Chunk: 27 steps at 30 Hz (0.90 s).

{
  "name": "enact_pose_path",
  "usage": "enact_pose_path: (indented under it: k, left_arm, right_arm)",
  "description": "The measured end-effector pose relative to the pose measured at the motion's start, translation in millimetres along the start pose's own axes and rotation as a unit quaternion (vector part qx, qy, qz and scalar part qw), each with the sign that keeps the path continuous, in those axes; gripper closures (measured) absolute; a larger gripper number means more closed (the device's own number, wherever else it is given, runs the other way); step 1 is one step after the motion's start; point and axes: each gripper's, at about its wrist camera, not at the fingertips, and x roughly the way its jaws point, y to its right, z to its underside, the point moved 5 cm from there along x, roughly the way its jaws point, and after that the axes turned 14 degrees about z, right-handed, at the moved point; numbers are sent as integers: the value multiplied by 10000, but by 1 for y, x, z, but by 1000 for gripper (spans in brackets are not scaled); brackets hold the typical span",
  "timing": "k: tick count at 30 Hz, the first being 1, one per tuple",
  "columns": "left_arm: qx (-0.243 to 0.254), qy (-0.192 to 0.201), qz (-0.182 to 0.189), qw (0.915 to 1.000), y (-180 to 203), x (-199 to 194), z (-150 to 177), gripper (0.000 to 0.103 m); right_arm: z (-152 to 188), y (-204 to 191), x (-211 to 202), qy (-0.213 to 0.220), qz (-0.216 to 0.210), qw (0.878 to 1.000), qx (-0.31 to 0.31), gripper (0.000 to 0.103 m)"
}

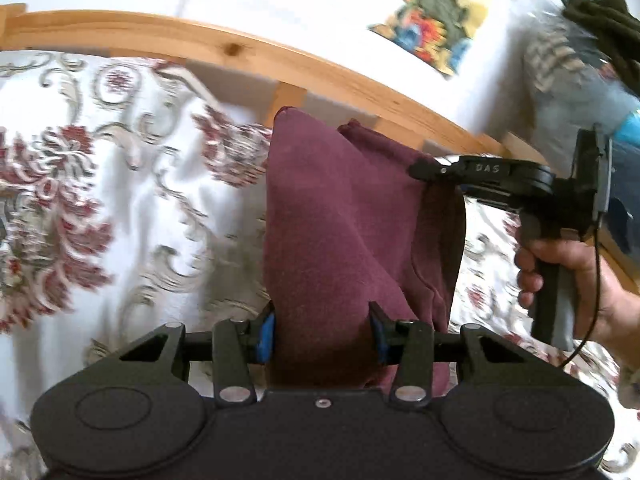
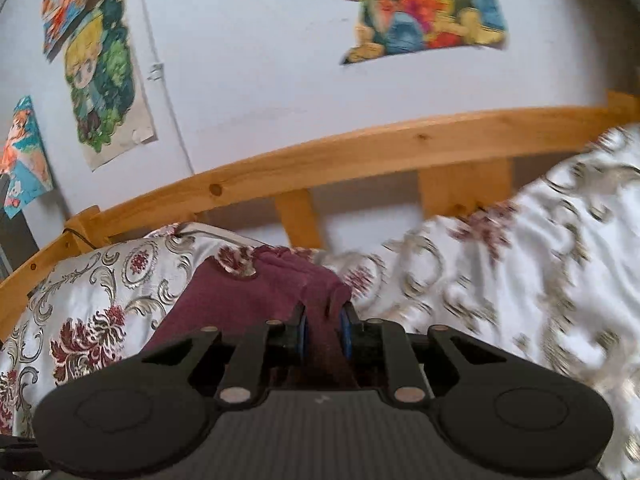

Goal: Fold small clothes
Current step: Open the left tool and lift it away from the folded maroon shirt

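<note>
A small maroon garment [image 1: 344, 216] hangs lifted above the floral bedspread [image 1: 100, 184]. My left gripper [image 1: 322, 330] holds its near edge; the cloth fills the wide gap between the blue pads. My right gripper [image 1: 420, 170] shows in the left wrist view at the right, shut on the garment's far corner, held by a hand [image 1: 576, 280]. In the right wrist view the right gripper [image 2: 325, 330] is shut on a bunched fold of the maroon garment [image 2: 240, 296], which drapes down to the left over the bedspread [image 2: 520, 260].
A wooden bed rail [image 1: 280, 64] runs along the far side of the bed, against a white wall with colourful posters [image 2: 424, 12]. Dark clothes [image 1: 600, 20] lie at the upper right. A pillow in the same floral cloth [image 2: 100, 276] sits at the left.
</note>
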Motion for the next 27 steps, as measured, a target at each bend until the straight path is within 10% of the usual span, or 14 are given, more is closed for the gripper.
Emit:
enact_pose_path:
  k: [13,18,27]
  left_arm:
    - [-267,-106,-257,9993,-28,21,21,54]
    - [-344,-205,-352,9986,-34,25,26,51]
    - [-370,-221,-477,9979,-32,27,28,35]
  right_arm:
    - [29,13,33,-200,563,9982,24,86]
    - [47,26,19,-193,539,9983,136,48]
    - [88,29,2,-288,1031,9938,-300,15]
